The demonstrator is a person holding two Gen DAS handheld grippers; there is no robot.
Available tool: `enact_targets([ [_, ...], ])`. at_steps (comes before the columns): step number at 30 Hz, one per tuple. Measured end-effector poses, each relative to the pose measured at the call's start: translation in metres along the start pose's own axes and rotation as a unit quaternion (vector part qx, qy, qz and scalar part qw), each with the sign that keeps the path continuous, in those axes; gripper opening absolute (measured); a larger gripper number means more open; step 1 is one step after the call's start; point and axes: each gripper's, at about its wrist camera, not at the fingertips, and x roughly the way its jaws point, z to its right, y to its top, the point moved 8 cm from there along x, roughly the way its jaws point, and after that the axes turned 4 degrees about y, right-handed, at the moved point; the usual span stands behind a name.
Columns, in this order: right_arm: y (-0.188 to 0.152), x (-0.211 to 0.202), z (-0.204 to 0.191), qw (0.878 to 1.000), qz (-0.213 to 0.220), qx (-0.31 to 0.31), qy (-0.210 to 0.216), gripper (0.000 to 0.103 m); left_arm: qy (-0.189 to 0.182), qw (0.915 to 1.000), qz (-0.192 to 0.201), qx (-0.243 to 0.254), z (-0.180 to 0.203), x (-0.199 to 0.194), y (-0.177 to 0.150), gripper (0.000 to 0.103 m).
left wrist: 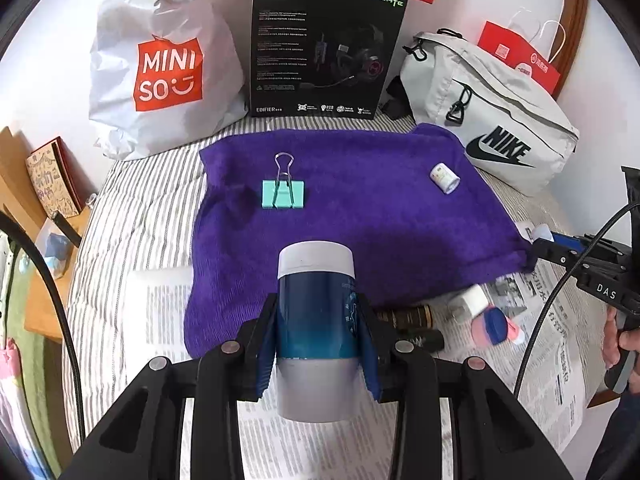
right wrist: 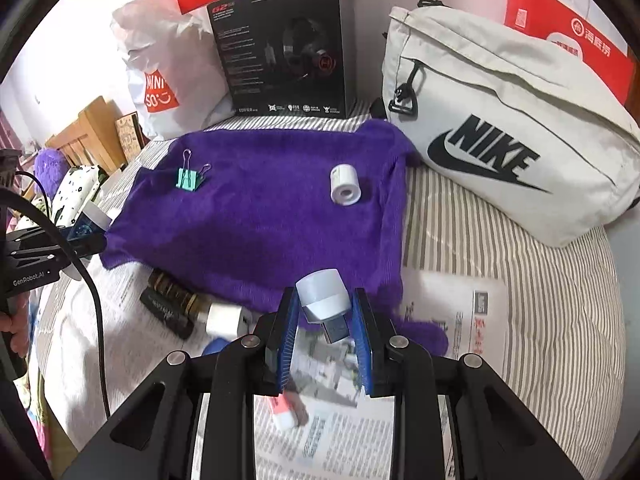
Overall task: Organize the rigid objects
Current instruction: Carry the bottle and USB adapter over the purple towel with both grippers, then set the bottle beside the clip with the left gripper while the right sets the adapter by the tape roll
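Bottle (left wrist: 316, 320) pinched in left claw (left wrist: 316, 344) above towel (left wrist: 360, 208) | right claw (right wrist: 324, 332) pinching USB plug (right wrist: 326, 300) near towel's edge | risk: plug gripped off-centre, could twist out; bottle may roll once set down

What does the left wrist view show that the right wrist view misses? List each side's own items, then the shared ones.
Only the left wrist view: the left gripper clamped on a blue-and-white bottle, and a pink and blue item on the newspaper.
Only the right wrist view: the right gripper clamped on a small white USB plug-in light.
Both: purple towel, green binder clip, small white roll, Nike bag.
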Motion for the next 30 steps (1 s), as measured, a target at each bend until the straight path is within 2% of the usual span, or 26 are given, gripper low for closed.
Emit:
enact_targets([
  [5, 0.013, 0.01, 0.004, 1.0, 0.0, 0.002, -0.002, 0.027, 0.004, 1.0, -0.005, 0.001, -0.005, 0.013, 0.011, 0.034],
  [10, 0.023, 0.027, 0.01, 1.0, -0.006, 0.006, -0.005, 0.027, -0.008, 0.9998, -0.014, -0.008, -0.009, 0.03, 0.018, 0.034],
  [20, 0.038, 0.069, 0.015, 0.999, -0.03, 0.004, -0.011, 0.027, 0.002, 0.9996, -0.028, -0.006, -0.019, 0.063, 0.039, 0.034],
  [30, 0.05, 0.1, 0.014, 0.999, -0.049, -0.001, -0.02, 0.026, 0.006, 0.9988, -0.047, -0.009, -0.027, 0.094, 0.045, 0.034],
])
